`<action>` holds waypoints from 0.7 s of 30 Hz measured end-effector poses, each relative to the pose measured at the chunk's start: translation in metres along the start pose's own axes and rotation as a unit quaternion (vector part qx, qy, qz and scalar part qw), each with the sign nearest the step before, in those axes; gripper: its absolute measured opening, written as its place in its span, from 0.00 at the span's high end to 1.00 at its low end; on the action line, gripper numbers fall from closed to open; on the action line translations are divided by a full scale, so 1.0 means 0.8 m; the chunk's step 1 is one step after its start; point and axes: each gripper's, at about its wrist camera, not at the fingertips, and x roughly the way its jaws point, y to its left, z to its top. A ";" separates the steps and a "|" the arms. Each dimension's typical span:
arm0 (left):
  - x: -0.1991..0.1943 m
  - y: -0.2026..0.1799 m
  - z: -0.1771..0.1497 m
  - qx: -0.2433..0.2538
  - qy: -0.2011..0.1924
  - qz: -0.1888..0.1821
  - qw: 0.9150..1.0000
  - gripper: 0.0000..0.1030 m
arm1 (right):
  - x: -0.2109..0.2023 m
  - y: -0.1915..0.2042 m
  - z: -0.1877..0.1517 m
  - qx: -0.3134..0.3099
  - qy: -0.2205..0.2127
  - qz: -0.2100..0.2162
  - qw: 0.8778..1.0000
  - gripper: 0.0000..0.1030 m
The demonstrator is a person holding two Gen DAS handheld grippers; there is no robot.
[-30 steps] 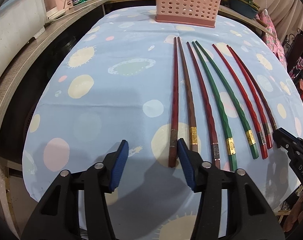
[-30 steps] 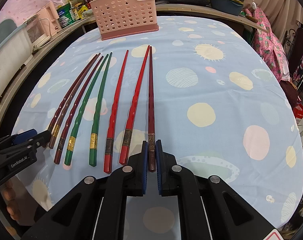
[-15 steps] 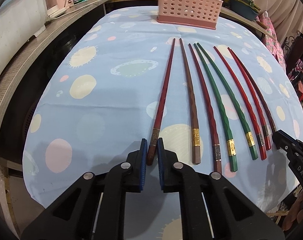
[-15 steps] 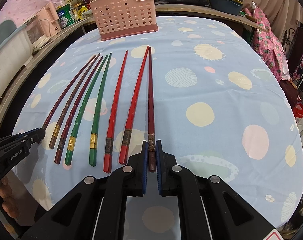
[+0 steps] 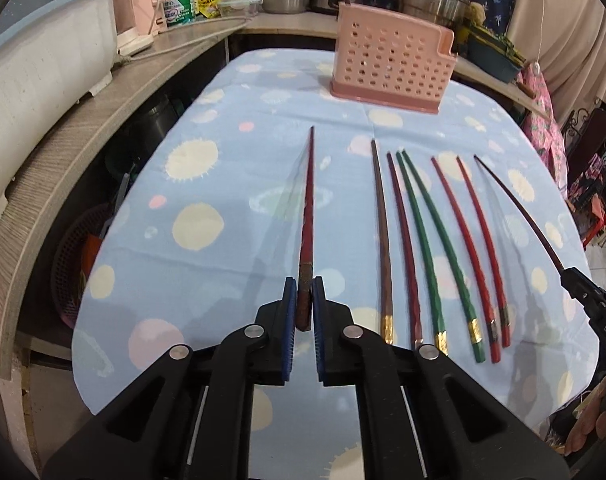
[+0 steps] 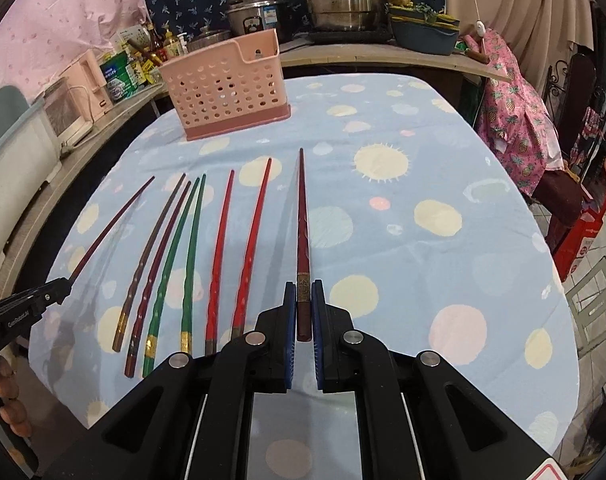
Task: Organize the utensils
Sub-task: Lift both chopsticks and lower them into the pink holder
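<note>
My left gripper (image 5: pixel 303 288) is shut on the thick end of a dark red chopstick (image 5: pixel 307 208), which is lifted off the cloth and points toward the pink perforated utensil holder (image 5: pixel 391 68). My right gripper (image 6: pixel 303 292) is shut on another dark red chopstick (image 6: pixel 302 224), also raised, its tip aimed past the pink utensil holder (image 6: pixel 227 88). Several chopsticks lie in a row on the cloth between the two: a brown one (image 5: pixel 381 232), a dark red one (image 5: pixel 403 240), two green ones (image 5: pixel 435 248) and two bright red ones (image 5: pixel 473 240).
The table wears a blue cloth with pale spots (image 5: pixel 223 200). A grey counter (image 5: pixel 63 148) with a white bin and bottles runs along the left. Pots stand behind the holder (image 6: pixel 343 0). Pink fabric on a chair (image 6: pixel 519 120) stands off the table's right edge.
The left gripper closed on the leftmost dark red chopstick and lifted it away from the row. The right gripper, shut throughout, raised its chopstick off the cloth too.
</note>
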 end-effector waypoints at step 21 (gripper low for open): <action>-0.084 -0.001 0.209 -0.019 -0.151 -0.013 0.988 0.93 | -0.060 -0.016 0.199 0.020 -0.144 0.025 0.989 0.93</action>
